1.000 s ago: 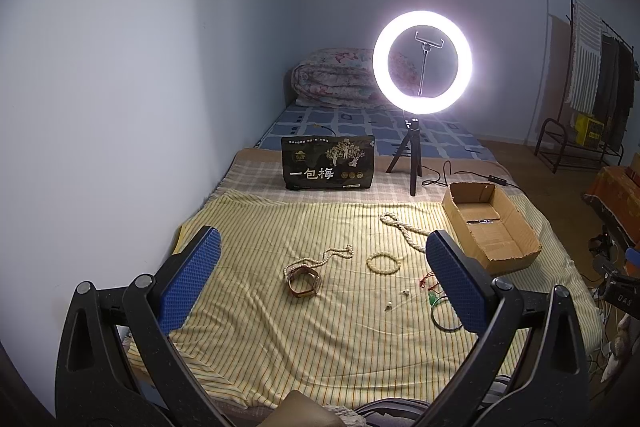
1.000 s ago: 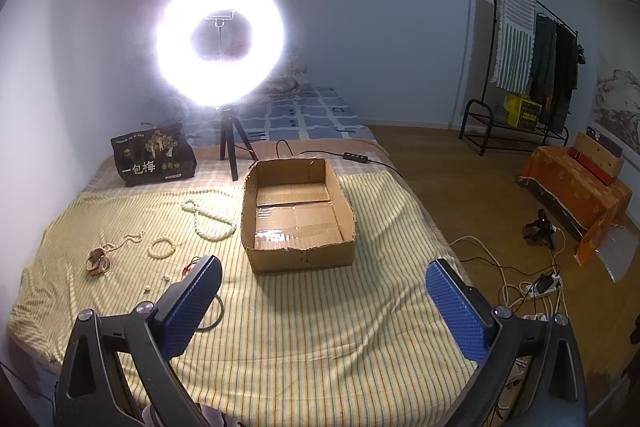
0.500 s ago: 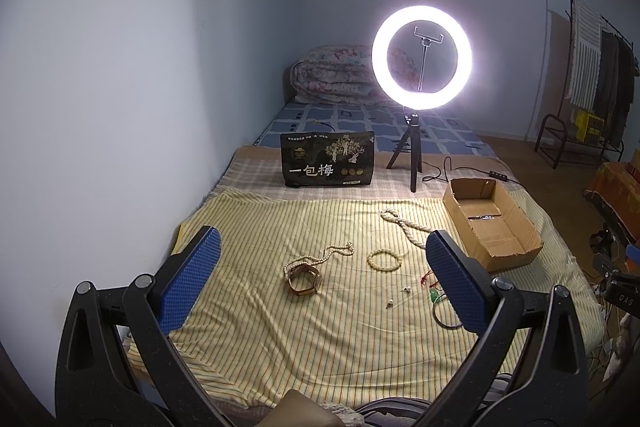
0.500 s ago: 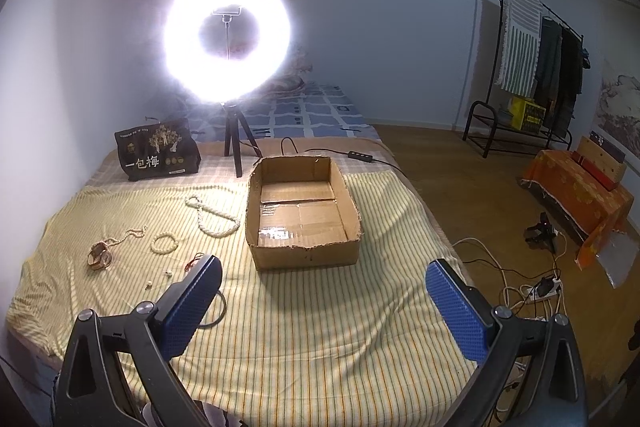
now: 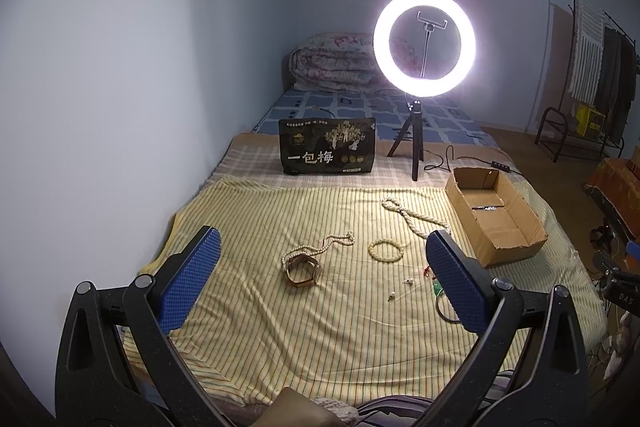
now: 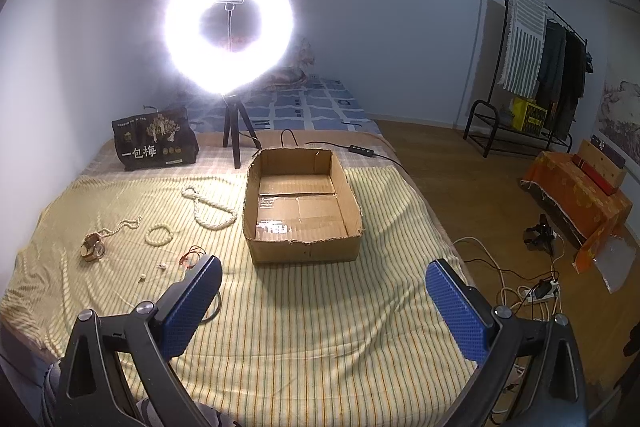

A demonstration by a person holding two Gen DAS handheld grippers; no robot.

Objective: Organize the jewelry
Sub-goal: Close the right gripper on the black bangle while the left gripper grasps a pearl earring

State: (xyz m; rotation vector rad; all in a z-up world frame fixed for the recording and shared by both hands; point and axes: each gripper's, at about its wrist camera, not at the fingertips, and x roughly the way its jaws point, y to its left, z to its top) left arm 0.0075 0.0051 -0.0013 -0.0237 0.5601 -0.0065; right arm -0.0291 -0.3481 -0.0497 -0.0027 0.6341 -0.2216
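Bed (image 5: 248, 307) under a yellow striped sheet fills both views; ring lamp (image 5: 424, 45) on a tripod at the far end, black printed bag (image 5: 327, 146) beside it.

Cardboard box (image 6: 301, 205), open top, sits on the sheet right of the jewelry. Looks empty but for a strip of shiny tape on the floor, though glare makes that uncertain.

Jewelry is scattered left of the box, all loose on the sheet:
- long pearl rope (image 5: 412, 217), nearest the box
- thin bead necklace (image 5: 332, 242)
- watch (image 5: 303, 269), touching the necklace's near end
- bead bracelet (image 5: 386, 250)
- dark bangle (image 5: 444, 307), part hidden behind a gripper finger
- red cord piece (image 6: 192, 254)
- two tiny earrings or beads (image 5: 400, 289)

Left gripper (image 5: 320, 279): spread wide, nothing between the fingers, hanging well above the sheet. Right gripper (image 6: 322, 303): likewise wide and holding nothing, aimed toward the box.

Step in hand, as I judge it: the very start, nothing yet picked. Next move calls for lowering one gripper onto a single piece. The watch or bracelet gives the firmest pinch; the fine chains and earrings will need a low, flat approach against the soft cloth.
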